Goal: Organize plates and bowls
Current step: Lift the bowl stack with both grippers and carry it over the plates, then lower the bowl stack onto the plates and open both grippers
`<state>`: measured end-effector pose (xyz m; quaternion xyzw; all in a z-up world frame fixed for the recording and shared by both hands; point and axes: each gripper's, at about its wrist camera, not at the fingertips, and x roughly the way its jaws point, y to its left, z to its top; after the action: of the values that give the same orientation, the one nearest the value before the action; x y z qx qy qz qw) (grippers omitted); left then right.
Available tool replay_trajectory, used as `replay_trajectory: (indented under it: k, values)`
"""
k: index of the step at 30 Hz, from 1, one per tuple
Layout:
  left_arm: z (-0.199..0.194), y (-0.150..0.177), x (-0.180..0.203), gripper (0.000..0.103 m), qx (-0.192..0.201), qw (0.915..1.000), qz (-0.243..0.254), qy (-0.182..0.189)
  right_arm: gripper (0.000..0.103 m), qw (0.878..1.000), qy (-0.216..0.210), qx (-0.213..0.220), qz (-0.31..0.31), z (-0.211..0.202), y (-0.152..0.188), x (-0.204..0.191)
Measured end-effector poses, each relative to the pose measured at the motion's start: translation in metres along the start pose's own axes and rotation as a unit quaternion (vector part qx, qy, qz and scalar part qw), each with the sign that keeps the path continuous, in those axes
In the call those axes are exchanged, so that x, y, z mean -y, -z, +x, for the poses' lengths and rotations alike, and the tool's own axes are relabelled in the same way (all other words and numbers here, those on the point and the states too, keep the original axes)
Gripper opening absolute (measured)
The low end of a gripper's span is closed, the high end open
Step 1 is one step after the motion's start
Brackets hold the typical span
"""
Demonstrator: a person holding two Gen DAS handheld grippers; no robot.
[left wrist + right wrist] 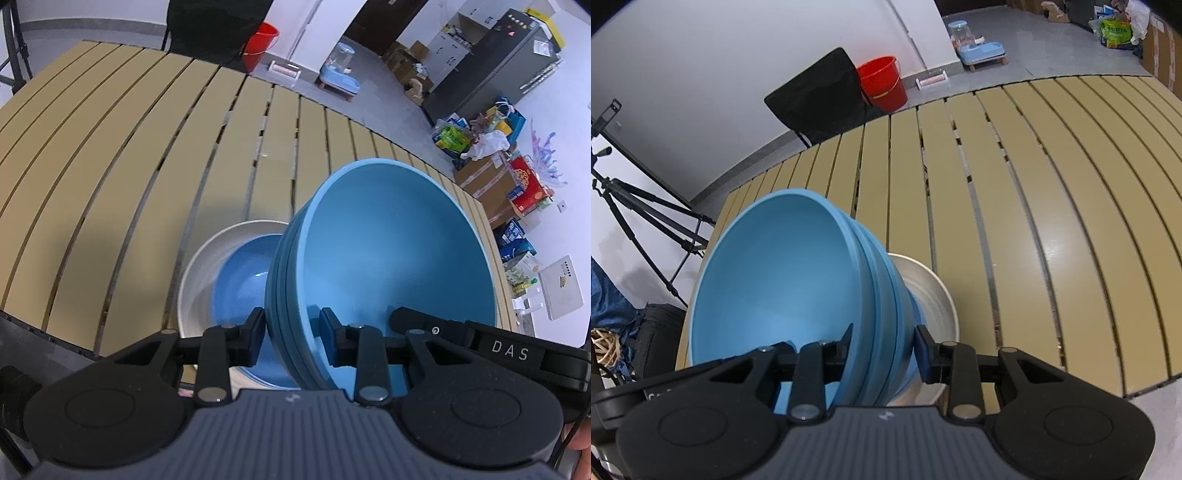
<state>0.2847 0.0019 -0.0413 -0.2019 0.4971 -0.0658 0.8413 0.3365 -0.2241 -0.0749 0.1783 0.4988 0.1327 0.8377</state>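
Two grippers are pinching the same stack of blue bowls (399,254) from opposite sides of its rim: the left gripper (293,332) is clamping the nested walls with one finger outside and one inside the top bowl, and the right gripper (884,350) is doing the same on the other side, its fingers pressing against the stacked rims. The stack is sitting tilted rather than level, its open mouth facing up and away from each camera, and it is hanging just above a white plate (207,258) that is lying near the front edge of the slatted table (110,166). A blue plate (243,273) is resting inside the white one, directly under the stack; whether the stack's base is touching it cannot be told. Beyond the far edge of the table a black chair (820,96) and a red bucket (882,81) are standing on the floor.
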Motion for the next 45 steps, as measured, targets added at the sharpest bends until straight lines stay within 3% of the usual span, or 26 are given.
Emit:
replay_trajectory:
  k: [17,27,31,40,45]
  values:
    - [0.043,-0.012,-0.021,0.032,-0.041,0.9989,-0.005,-0.020,0.030,0.999,0.010,-0.044,0.013,0.053,-0.006,0.006]
    - [0.046,-0.012,-0.016,0.033,-0.035,0.9991,0.000,-0.023,0.032,0.999,0.008,-0.040,0.014,0.059,-0.005,0.009]
    - [0.039,-0.009,-0.016,0.044,-0.015,0.9995,0.011,-0.025,0.036,0.999,0.003,-0.036,0.015,0.058,-0.003,0.009]
    - [0.022,-0.007,-0.015,0.065,0.023,0.9990,0.017,-0.035,0.058,1.000,-0.004,-0.006,0.006,0.037,0.000,0.007]
    - [0.007,0.002,-0.011,0.082,0.066,0.9956,0.042,-0.051,0.081,1.000,-0.005,0.022,-0.006,0.020,0.007,0.004]
